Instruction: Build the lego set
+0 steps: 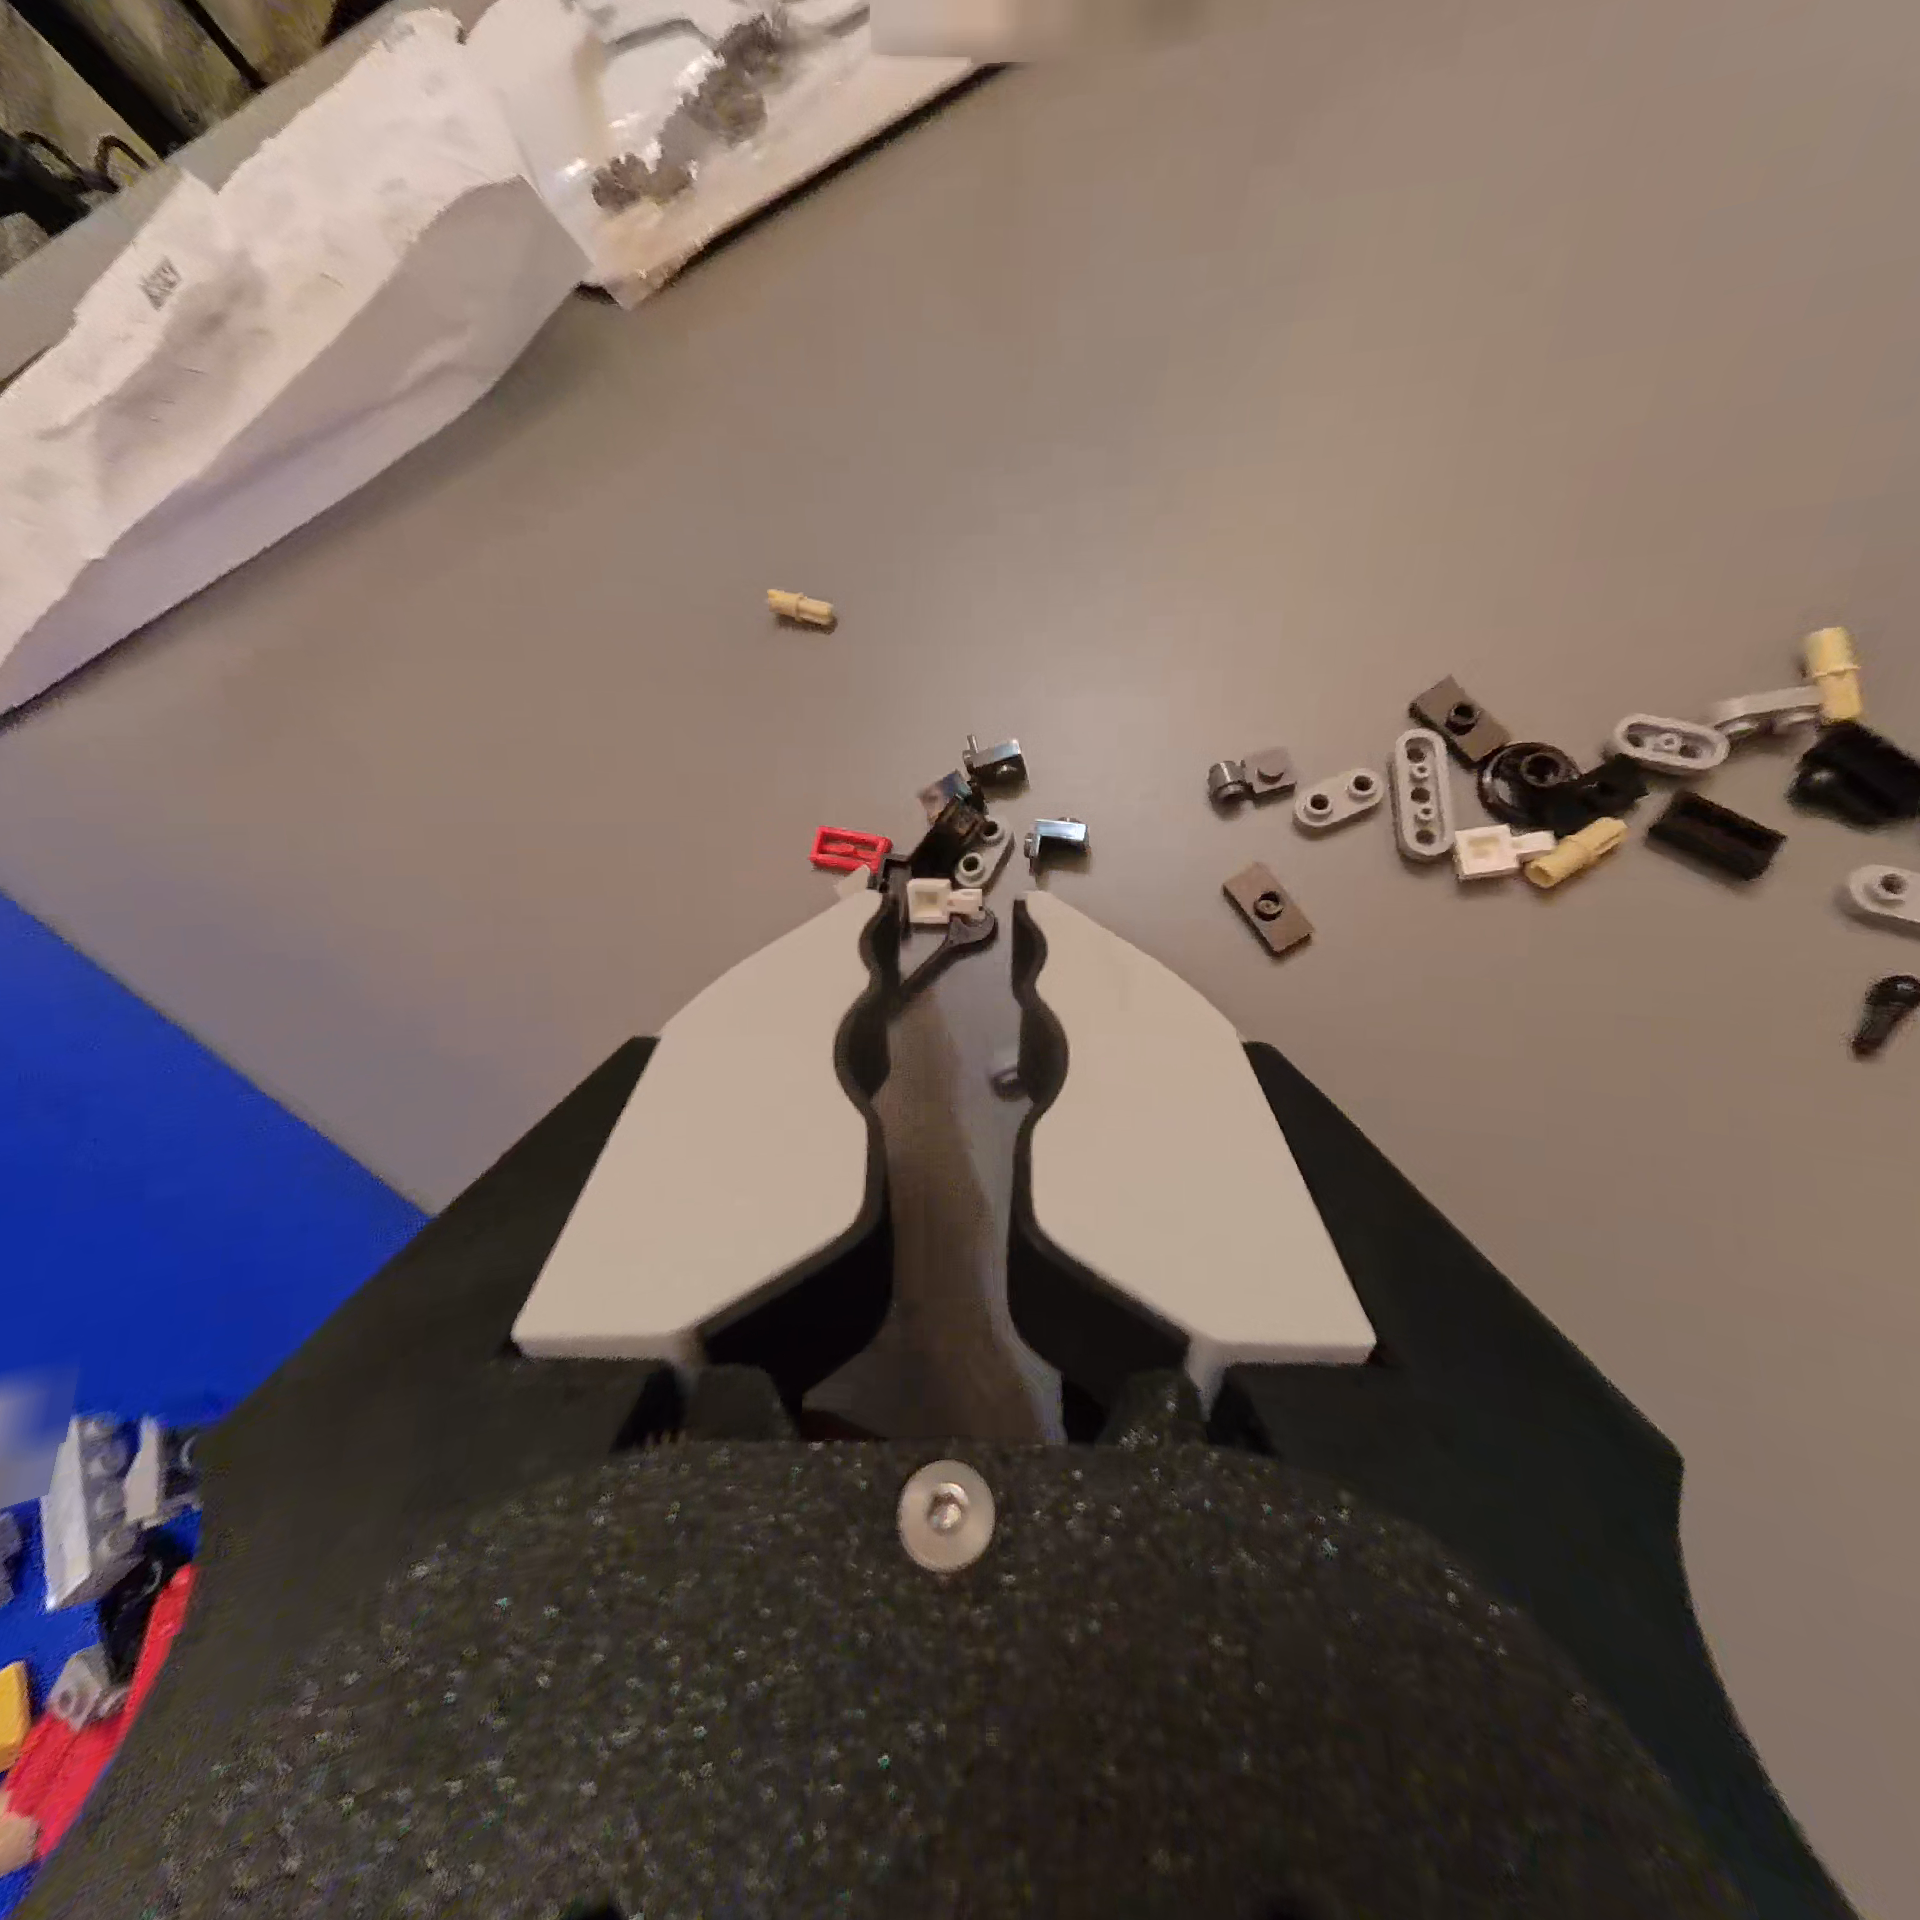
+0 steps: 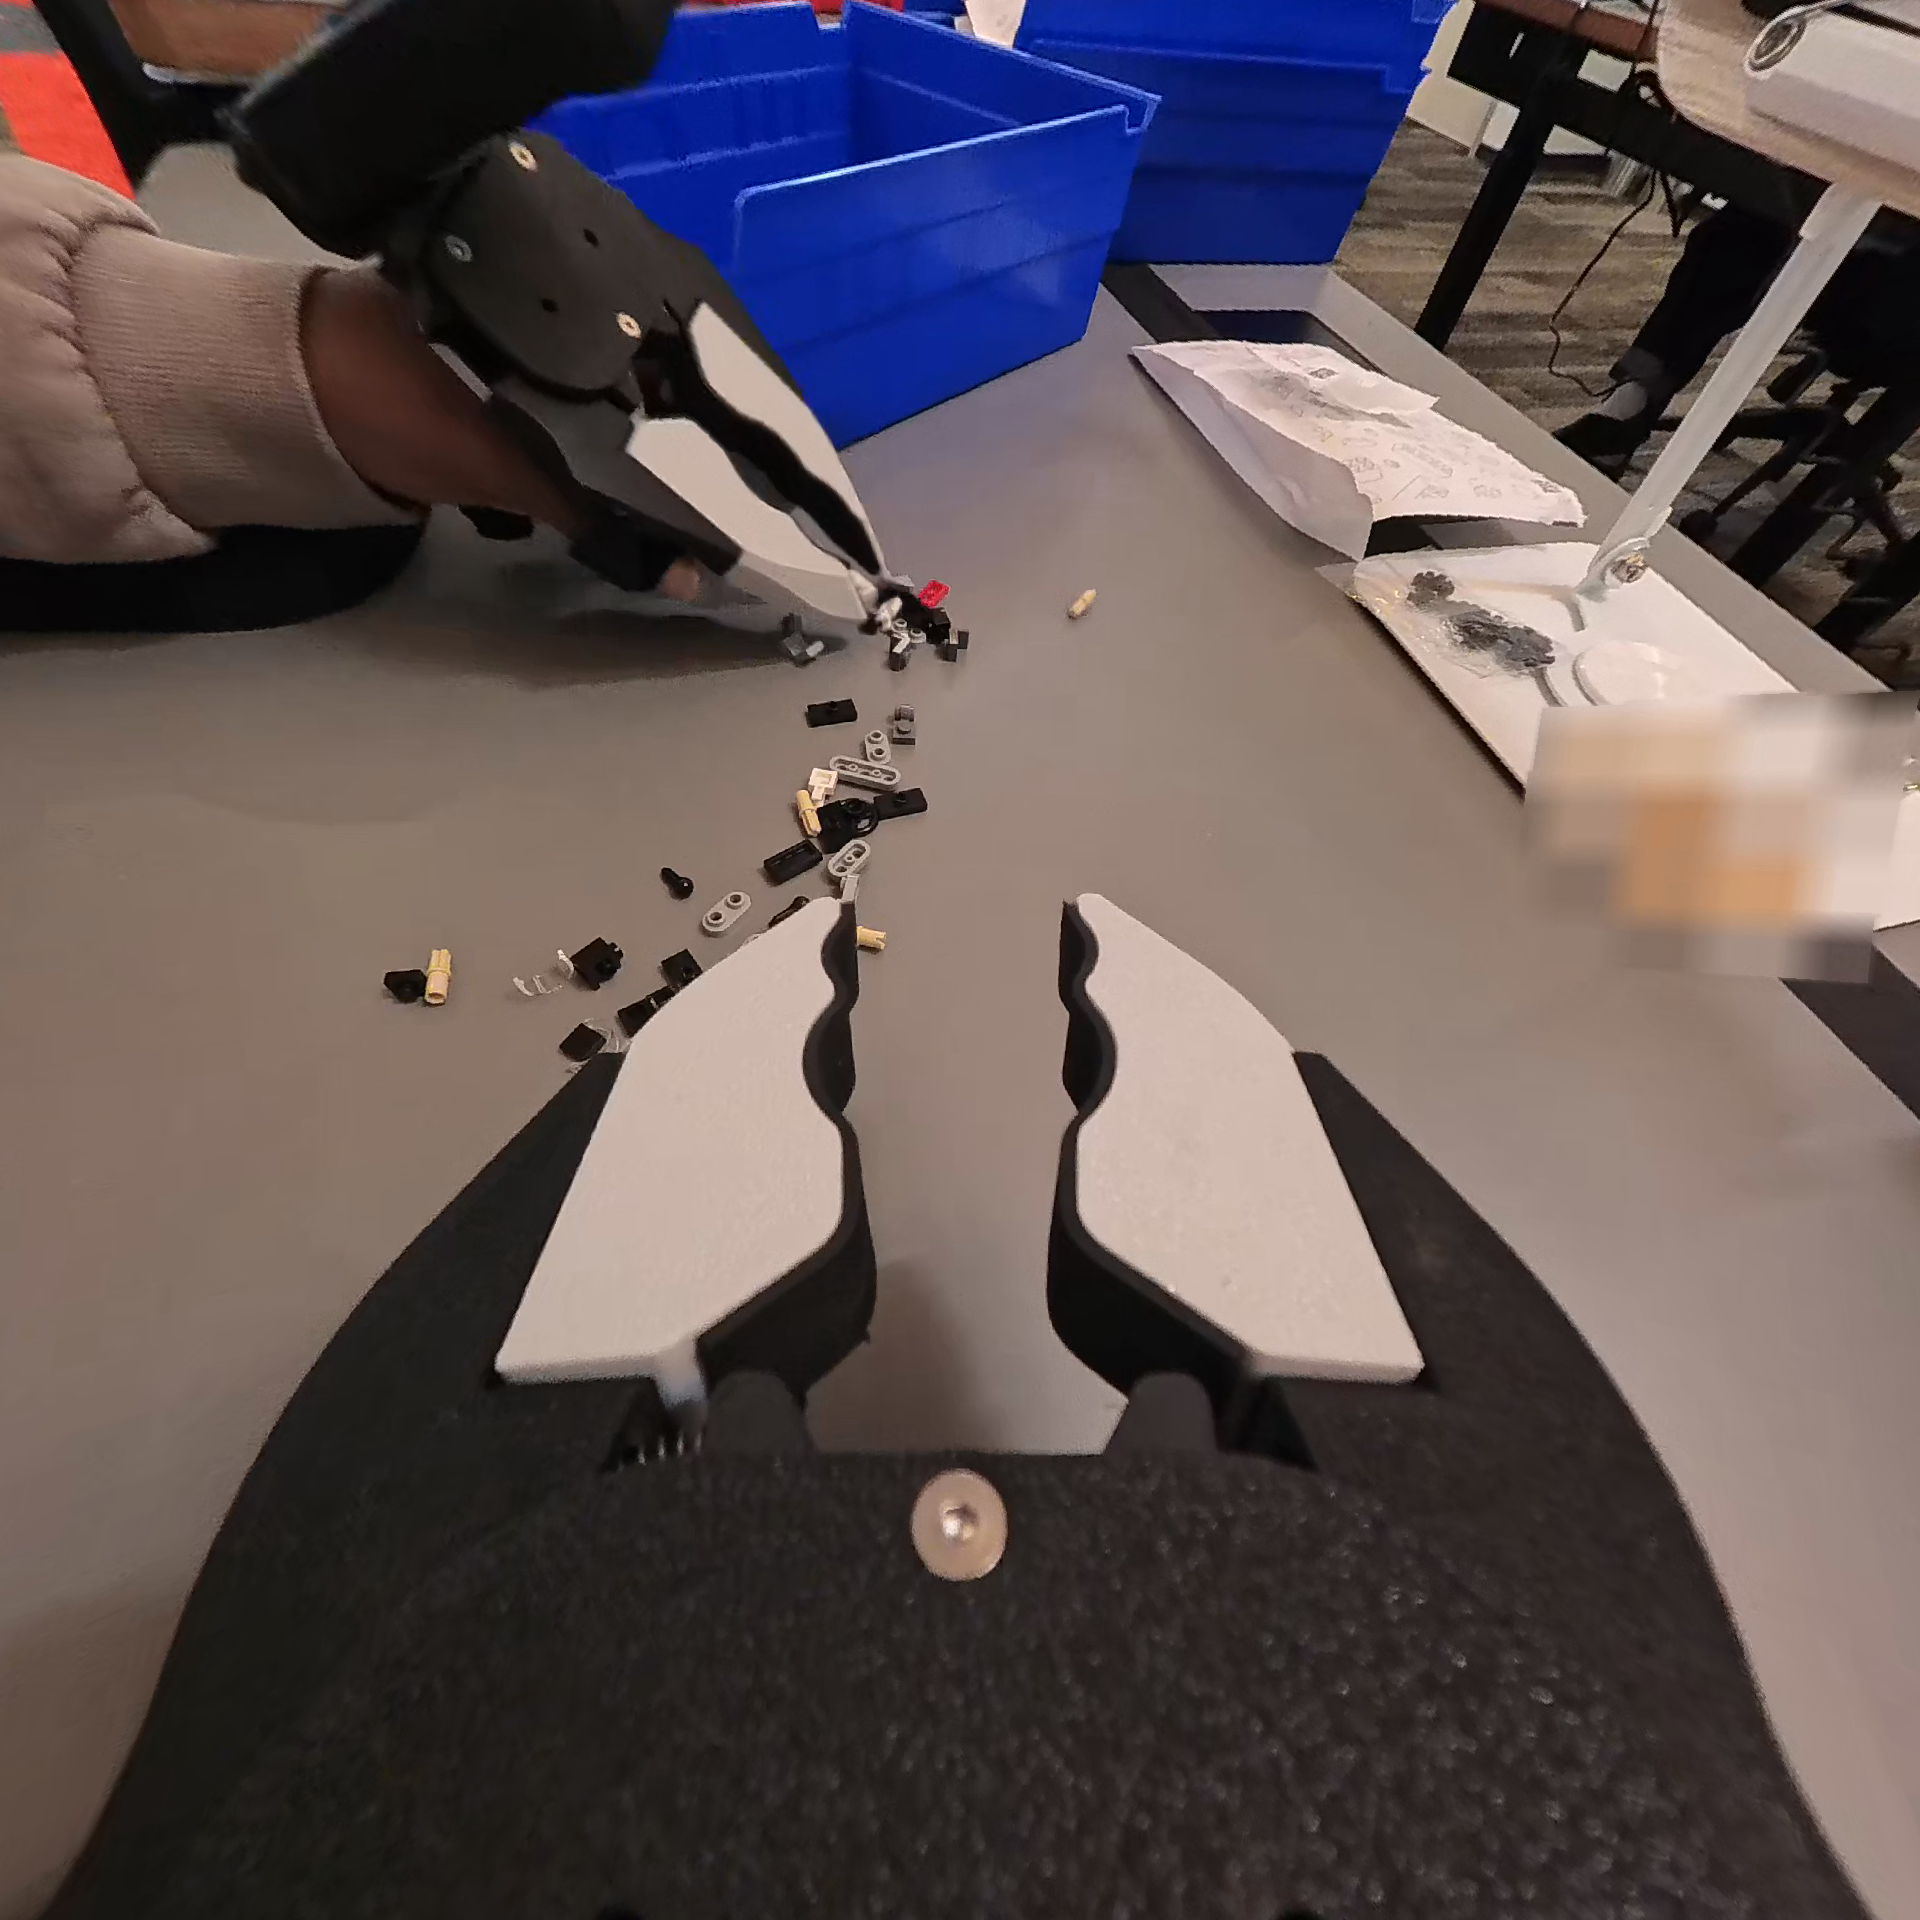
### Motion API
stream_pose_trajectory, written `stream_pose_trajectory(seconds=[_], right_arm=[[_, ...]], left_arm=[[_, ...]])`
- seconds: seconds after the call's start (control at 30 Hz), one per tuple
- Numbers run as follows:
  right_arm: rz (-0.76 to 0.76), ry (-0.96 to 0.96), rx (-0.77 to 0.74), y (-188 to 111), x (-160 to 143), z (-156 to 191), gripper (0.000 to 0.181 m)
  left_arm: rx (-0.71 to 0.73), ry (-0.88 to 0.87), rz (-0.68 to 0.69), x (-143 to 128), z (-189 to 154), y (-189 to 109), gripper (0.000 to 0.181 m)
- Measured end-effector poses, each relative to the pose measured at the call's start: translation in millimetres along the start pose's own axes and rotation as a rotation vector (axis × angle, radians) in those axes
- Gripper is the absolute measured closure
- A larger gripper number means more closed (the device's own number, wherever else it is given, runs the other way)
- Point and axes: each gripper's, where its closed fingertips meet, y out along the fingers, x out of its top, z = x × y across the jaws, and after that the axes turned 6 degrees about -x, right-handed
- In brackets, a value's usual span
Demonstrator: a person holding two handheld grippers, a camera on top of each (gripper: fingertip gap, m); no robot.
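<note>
Left claw (image 1: 948, 902) tips amid small pieces (image 1: 951, 831)

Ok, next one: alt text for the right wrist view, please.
The right claw hovers open and empty over a grey table, while the left claw reaches into a scatter of small lego pieces. Blue bins stand behind, and paper bags lie to the right.
</note>
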Motion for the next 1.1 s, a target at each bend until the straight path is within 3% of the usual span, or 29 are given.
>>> stream_pose_trajectory(seconds=[0.23,0.4,0.57,0.7,0.93,0.97,1.0,1.1], right_arm=[[-0.003,0.012,0.005,0,-1,0,0.144],[-0.001,-0.001,0.003,0,0,1,0.144],[0.004,0.008,0.008,1,-2,1,0.144],[-0.001,0.004,0.005,0,0,1,0.145],[-0.002,0.011,0.002,0,-1,-1,0.144],[0.000,0.011,0.003,0,-2,-1,0.144],[0.001,0.010,0.003,0,-2,-1,0.144],[-0.001,0.008,0.003,0,-1,0,0.145]], left_arm=[[-0.133,-0.039,0.065,-22,-26,-30,0.150],[-0.075,-0.027,0.133,-39,-17,-33,0.154],[-0.077,-0.021,0.115,-35,-14,-26,0.162],[-0.139,-0.034,0.090,-24,-22,-15,0.154],[-0.012,-0.028,0.086,-14,3,-1,0.158],[0.026,-0.025,0.096,-15,9,0,0.179],[0.066,-0.012,0.098,-16,16,1,0.181],[0.105,-0.028,0.084,-13,20,3,0.165]])
